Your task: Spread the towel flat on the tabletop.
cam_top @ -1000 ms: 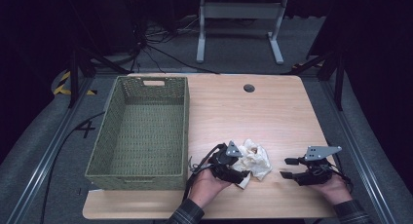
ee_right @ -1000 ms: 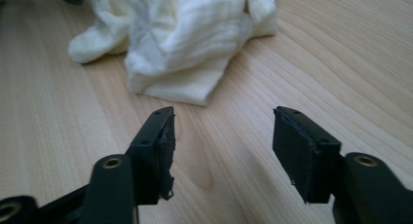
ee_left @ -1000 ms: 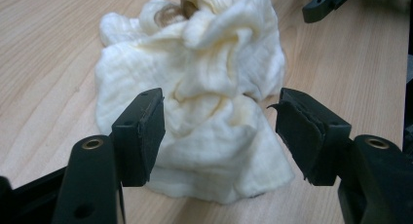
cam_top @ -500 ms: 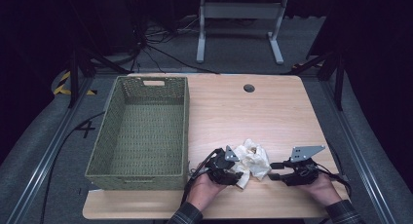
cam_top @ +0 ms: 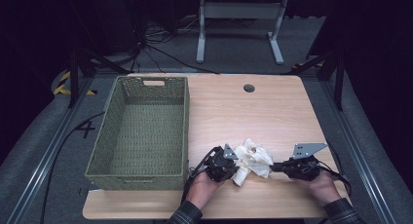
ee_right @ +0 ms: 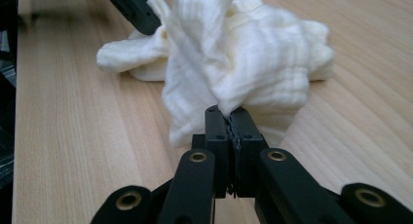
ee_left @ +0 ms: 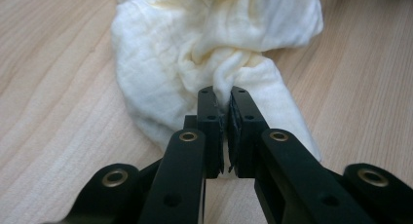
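While the crumpled cream cloth (cam_top: 253,158) lies on the near part of the wooden table (cam_top: 263,112), between the person's two hands, both grippers have hold of it. The left gripper (cam_top: 233,161) sits at the cloth's left edge, just right of the green woven basket (cam_top: 141,131); its jaws have just been closing, and in the left gripper view the left gripper (ee_left: 225,100) has them pressed nearly together with a gathered fold of the cloth (ee_left: 204,48) pinched at the tips. The right gripper (cam_top: 272,167) reaches in from the right side, its grey three-cornered plate standing above it; its jaws too have just been closing, and in the right gripper view the right gripper (ee_right: 229,114) has them drawn tight on a twisted corner of the cloth (ee_right: 243,53), which rises in a loose heap beyond the tips. Farther off in that view, at the top left, the other gripper's dark jaw meets the fabric. The basket stands on the table's left side, well apart from the right hand (cam_top: 319,182), and the left hand (cam_top: 204,185) rests near the basket's near corner.
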The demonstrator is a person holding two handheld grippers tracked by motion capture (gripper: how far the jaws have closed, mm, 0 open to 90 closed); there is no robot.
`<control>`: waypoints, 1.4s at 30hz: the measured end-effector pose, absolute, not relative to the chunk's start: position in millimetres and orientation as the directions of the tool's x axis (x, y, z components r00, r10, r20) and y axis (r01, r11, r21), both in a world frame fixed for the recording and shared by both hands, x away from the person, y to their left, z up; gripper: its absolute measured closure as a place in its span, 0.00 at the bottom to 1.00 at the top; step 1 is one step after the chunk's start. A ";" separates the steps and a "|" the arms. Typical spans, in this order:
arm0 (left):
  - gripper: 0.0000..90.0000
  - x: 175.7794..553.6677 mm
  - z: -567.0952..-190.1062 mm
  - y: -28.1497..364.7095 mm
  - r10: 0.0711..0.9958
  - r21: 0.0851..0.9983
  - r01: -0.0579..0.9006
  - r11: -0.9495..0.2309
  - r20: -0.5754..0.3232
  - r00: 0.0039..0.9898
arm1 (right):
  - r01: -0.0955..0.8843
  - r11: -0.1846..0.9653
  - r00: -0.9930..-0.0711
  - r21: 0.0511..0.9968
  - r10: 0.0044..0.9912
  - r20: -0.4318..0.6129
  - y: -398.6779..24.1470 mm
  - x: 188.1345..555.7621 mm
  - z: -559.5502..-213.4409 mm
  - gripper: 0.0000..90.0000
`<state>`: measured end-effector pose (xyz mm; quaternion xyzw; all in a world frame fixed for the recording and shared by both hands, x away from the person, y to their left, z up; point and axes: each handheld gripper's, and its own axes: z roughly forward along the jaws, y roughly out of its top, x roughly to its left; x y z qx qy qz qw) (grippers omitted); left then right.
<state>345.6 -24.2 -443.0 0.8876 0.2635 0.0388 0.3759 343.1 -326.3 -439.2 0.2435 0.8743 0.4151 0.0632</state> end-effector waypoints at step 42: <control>0.74 331.2 -419.1 -33.7 0.505 0.736 0.408 -0.540 -0.104 0.857 | 0.441 0.455 -0.781 0.773 0.619 0.081 -383.9 339.0 -429.5 0.75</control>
